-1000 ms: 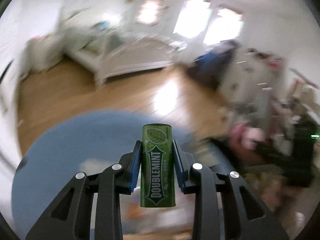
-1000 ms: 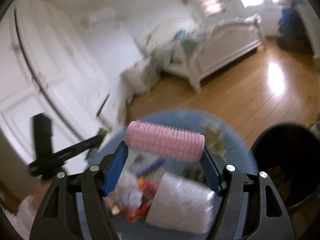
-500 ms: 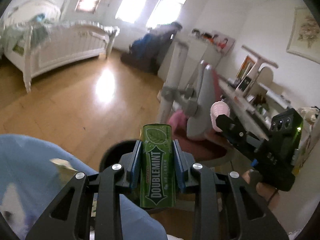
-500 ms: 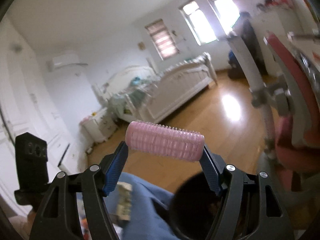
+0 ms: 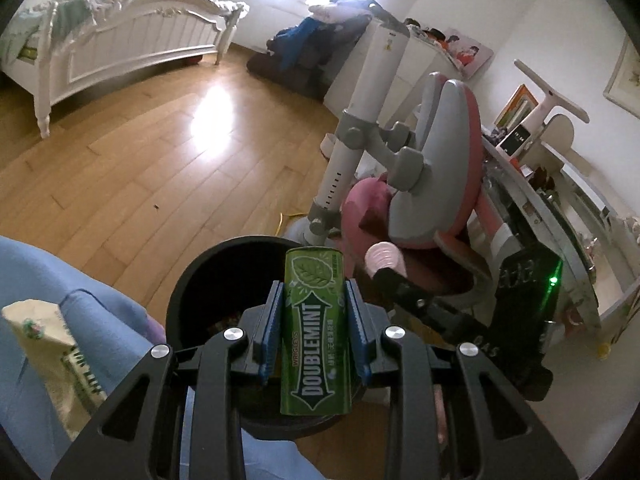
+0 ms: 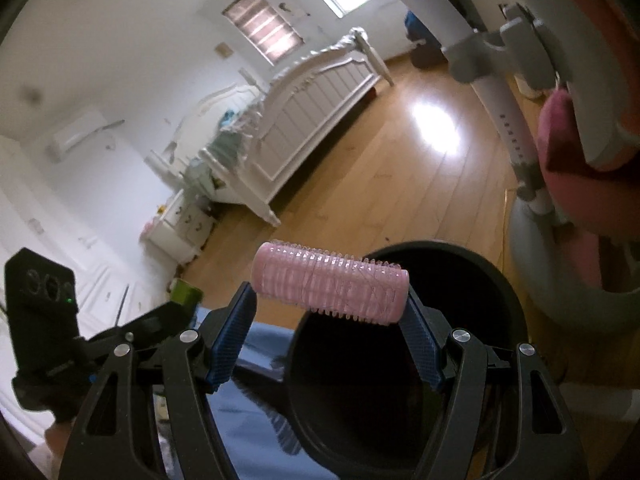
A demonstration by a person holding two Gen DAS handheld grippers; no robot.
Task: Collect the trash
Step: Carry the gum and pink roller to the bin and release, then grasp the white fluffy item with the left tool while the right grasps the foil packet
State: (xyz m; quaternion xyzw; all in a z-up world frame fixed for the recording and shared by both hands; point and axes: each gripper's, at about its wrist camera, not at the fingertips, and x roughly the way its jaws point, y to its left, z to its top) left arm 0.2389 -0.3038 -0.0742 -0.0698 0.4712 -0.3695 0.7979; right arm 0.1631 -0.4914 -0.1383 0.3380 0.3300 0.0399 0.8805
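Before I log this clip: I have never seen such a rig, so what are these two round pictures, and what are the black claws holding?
There is no robot here. A person carries a two-finger gripper in each hand, and each has a fisheye camera looking forward along its fingers, hence the round, bent pictures.

The left camera shows the left gripper clamped on an upright green gum pack. The right gripper appears at its right side.

The right camera shows the right gripper holding a pink hair roller crosswise by its ends. The left gripper shows at its left.

Both hang over a black bin on a wooden floor, beside a blue cloth with a paper wrapper on it. A bed and a pink chair stand behind.
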